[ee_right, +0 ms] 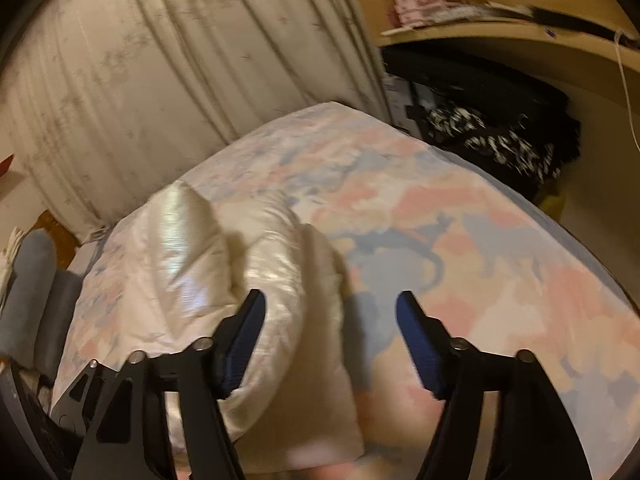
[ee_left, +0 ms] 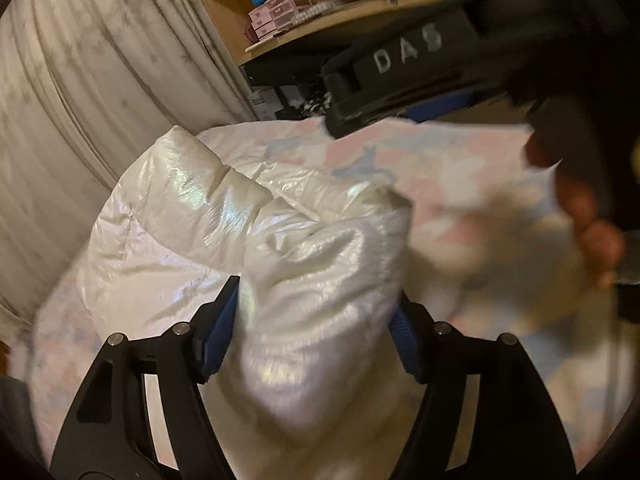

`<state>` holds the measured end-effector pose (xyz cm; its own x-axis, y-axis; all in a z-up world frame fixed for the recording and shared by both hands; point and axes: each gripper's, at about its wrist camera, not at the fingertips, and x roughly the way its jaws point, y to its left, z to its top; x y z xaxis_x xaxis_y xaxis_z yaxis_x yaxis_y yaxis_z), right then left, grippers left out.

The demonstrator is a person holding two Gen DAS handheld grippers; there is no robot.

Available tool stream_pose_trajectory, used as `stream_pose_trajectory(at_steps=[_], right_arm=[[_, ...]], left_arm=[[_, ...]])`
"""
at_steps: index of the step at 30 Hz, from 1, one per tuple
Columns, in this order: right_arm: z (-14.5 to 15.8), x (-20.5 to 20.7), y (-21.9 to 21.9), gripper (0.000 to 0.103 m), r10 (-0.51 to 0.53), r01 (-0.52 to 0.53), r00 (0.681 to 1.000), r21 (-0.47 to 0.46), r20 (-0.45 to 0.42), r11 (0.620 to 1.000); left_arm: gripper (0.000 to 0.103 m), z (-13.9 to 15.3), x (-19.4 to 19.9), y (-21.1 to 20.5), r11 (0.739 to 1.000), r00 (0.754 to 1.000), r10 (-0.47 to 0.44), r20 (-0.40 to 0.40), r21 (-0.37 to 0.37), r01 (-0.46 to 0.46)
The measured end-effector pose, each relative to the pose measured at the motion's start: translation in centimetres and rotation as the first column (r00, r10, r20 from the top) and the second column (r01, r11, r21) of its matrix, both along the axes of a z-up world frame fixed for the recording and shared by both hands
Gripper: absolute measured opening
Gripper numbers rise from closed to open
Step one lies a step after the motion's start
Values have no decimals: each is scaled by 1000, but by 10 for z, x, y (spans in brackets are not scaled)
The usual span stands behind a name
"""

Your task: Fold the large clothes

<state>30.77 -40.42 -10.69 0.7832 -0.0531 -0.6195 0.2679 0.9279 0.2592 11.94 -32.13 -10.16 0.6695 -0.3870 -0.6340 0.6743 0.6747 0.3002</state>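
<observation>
We have the white puffer jacket (ee_left: 224, 216) bunched on the pastel bedspread (ee_right: 460, 240), its long axis running away from us toward the curtain (ee_left: 100, 80). Our left gripper (ee_left: 316, 332) stands spread with a thick fold of the jacket between its fingers, though we cannot tell if the pads press on it. Our right gripper (ee_right: 332, 344) is spread wide and empty, the jacket lying to its left. We judge the left hand nearer for the next fold.
</observation>
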Motion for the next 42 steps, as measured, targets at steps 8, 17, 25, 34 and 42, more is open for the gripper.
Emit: stream_pose_trajectory(at_steps=[8,17,25,34,42], right_arm=[[35,26,43,89,180,-180,984,14,5,984],[0,116,72,91,335,-325,925,85,-177,942],[-21,131,75,23,424,-407,895,136,-141,903],[-31,59,36,19,229,-218,966,92,-123,972],[-71,72,30,22,212,-192,966,141,-147,971]], left_arm=[[66,74,36,95,955,976,83,-201,-265,-136],[66,35,146,215,790,806,392,-444,-286,-542],[67,-5,196,216,775,764,372,-527,-278,-568],[68,4,180,139,883,863,341,-372,-187,-430],[72,-21,180,124,888,872,389,-299,-133,-441]])
